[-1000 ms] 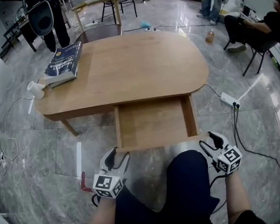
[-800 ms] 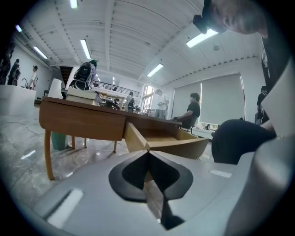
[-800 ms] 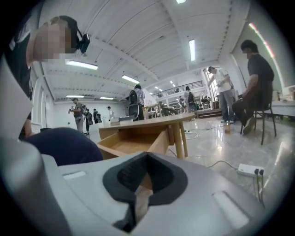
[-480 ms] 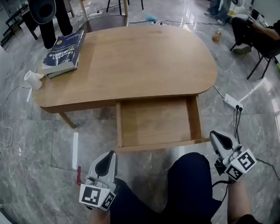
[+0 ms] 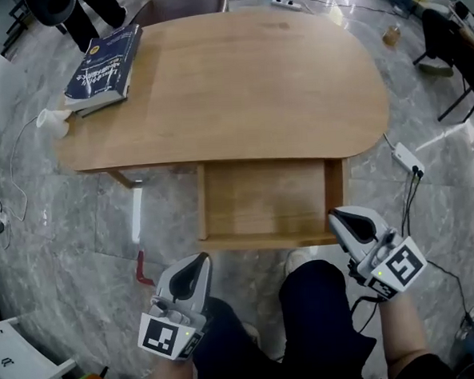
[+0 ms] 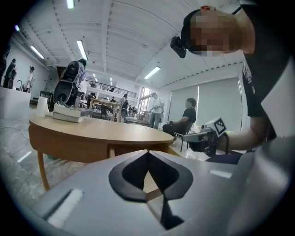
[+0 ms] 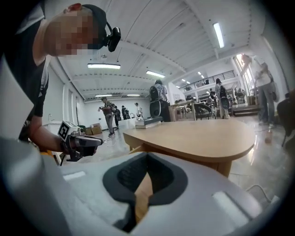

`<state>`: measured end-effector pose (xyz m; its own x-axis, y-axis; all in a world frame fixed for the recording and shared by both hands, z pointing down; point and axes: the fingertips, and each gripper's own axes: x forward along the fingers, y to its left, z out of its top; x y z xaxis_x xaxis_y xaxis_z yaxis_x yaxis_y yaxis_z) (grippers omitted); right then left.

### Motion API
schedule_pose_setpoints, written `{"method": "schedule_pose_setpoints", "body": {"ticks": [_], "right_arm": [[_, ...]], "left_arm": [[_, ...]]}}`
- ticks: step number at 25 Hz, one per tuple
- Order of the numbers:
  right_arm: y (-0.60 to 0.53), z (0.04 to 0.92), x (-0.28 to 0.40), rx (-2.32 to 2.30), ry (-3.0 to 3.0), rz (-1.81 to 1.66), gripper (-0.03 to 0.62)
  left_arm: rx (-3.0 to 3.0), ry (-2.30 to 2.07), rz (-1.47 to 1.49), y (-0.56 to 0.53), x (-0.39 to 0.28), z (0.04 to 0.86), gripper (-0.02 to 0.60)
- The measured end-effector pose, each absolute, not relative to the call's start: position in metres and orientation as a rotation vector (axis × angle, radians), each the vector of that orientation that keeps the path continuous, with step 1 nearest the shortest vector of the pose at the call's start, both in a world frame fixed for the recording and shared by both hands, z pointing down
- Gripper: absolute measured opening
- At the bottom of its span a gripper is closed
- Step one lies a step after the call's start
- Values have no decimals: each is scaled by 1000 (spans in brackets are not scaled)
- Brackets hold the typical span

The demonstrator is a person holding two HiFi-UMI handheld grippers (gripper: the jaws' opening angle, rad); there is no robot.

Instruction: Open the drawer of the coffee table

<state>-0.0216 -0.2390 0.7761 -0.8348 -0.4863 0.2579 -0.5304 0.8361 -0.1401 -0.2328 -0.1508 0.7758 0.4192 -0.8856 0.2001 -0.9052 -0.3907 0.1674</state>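
The wooden coffee table (image 5: 238,80) has its drawer (image 5: 266,199) pulled out toward me, and the drawer is bare inside. My left gripper (image 5: 199,260) is shut and empty. It hovers below the drawer's front left corner, clear of the wood. My right gripper (image 5: 335,214) is also shut and empty, and its tip shows over the drawer's front right corner. In the left gripper view the shut left gripper (image 6: 147,156) points at the table (image 6: 92,131), with the right gripper (image 6: 205,137) off to the right. The right gripper view shows the right gripper (image 7: 146,159) shut before the table (image 7: 198,136).
A blue book (image 5: 103,63) lies on the table's far left corner. On the floor are a white cup-like object (image 5: 52,120) with a cable, a red-tipped tool (image 5: 142,270) and a power strip (image 5: 407,160). My dark-trousered legs (image 5: 309,316) are between the grippers.
Both grippers went from open to shut, with nothing between the jaws. Both hands have risen toward the camera, and the right one has moved in over the drawer's corner. The drawer has stayed open.
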Motion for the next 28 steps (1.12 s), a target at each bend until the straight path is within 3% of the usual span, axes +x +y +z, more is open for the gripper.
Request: {"method": "schedule_pose_setpoints", "body": {"ticks": [5, 16, 28], "right_arm": [[-233, 713, -37, 619, -2751, 421, 2], [-219, 484, -41, 433, -2741, 508, 2], [-163, 338, -56, 422, -2812, 549, 2]], "left_arm": [[2292, -1530, 113, -143, -217, 692, 8], [2187, -1552, 187, -146, -185, 465, 6], [2323, -1523, 119, -102, -166, 310, 6]]}}
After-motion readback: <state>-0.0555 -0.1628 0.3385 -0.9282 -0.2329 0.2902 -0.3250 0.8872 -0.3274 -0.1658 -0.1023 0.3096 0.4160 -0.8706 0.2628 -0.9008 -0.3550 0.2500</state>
